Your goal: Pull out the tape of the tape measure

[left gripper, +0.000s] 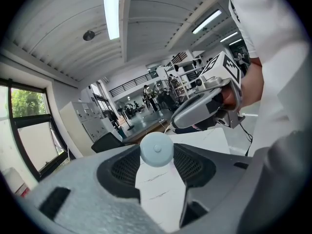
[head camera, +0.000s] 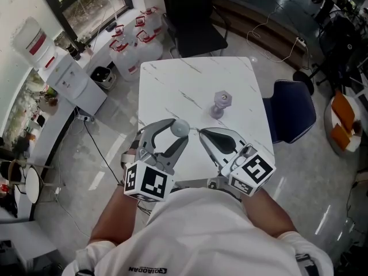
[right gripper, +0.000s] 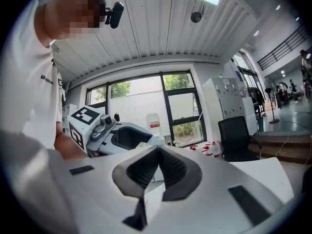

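Note:
The tape measure [head camera: 181,127] is a small round pale blue-grey case. It sits between the fingertips of my left gripper [head camera: 179,132], which is shut on it a little above the white marble table [head camera: 172,85]. In the left gripper view the case [left gripper: 156,148] fills the gap between the jaws. My right gripper [head camera: 200,131] points its tip at the case from the right, close beside it. Its jaws meet at the tips [right gripper: 157,149], and no tape shows between them. No pulled-out tape is visible in any view.
A small lilac dumbbell-shaped object [head camera: 221,104] stands on the table beyond the grippers. A dark blue chair [head camera: 290,117] is at the table's right side and a black chair [head camera: 192,16] at its far end. Water jugs [head camera: 135,39] stand on the floor at the far left.

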Demonstrator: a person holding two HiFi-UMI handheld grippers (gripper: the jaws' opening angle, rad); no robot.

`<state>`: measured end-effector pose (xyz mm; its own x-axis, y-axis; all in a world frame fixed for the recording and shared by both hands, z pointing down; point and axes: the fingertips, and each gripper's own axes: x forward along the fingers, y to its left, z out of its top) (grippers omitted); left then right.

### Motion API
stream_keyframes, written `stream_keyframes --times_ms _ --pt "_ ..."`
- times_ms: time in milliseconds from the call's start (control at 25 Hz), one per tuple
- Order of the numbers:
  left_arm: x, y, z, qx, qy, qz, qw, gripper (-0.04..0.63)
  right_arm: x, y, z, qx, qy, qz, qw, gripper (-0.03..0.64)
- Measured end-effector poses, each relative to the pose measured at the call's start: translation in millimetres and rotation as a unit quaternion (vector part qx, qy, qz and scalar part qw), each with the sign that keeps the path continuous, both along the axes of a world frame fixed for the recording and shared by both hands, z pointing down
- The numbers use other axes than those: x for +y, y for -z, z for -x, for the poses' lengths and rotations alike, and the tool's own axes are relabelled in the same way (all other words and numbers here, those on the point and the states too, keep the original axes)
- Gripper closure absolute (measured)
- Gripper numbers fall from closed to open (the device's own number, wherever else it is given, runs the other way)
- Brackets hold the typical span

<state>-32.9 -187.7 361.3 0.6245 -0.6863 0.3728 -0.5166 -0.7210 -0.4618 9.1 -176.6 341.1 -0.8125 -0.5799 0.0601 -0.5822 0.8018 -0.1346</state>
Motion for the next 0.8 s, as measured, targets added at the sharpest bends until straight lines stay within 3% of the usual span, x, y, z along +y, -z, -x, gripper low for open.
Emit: stream_keyframes --times_ms 280,800 --pt "-9 -3 24 -0.008 0.026 -0.007 0.9996 0.373 -11 1 -30 -0.001 -0.047 0.003 0.999 0.609" --pt "-11 5 24 -0.006 0.028 -0.019 0.9994 0.373 -13 6 -42 0.012 -0.077 -0.009 0.997 0.609"
